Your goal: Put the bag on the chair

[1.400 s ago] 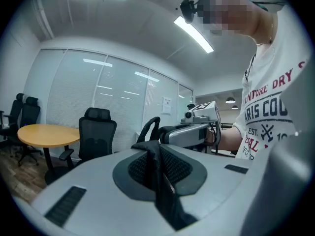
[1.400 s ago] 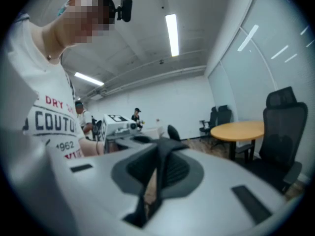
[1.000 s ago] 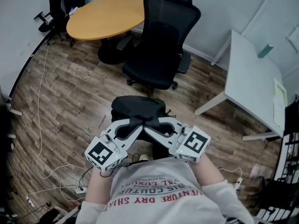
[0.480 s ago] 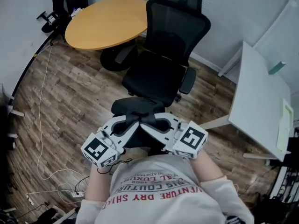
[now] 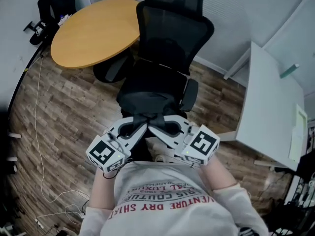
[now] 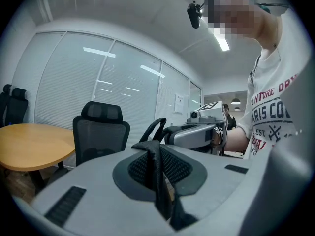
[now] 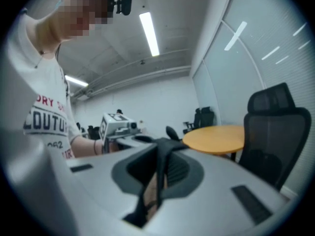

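The black bag point(image 5: 146, 103) hangs by its straps in front of me, over the front edge of the black office chair's seat point(image 5: 152, 80). I cannot tell whether it touches the seat. My left gripper point(image 5: 139, 128) and right gripper point(image 5: 157, 128) meet tip to tip above it, each shut on a black strap. In the left gripper view the strap point(image 6: 156, 178) is pinched between the jaws of the left gripper point(image 6: 155, 154). The right gripper point(image 7: 160, 154) pinches its strap point(image 7: 158, 173) the same way. The chair's mesh back point(image 6: 101, 129) stands just ahead.
A round wooden table point(image 5: 91, 31) stands behind the chair to the left. A white desk point(image 5: 268, 95) runs along the right. Cables point(image 5: 42, 132) lie on the wood floor at the left. More black chairs point(image 5: 51, 4) stand at the far left corner.
Both grippers have carried the bag forward to the chair. The bag was over the bare floor and now overlaps the seat's front edge. The grips on the straps are unchanged.
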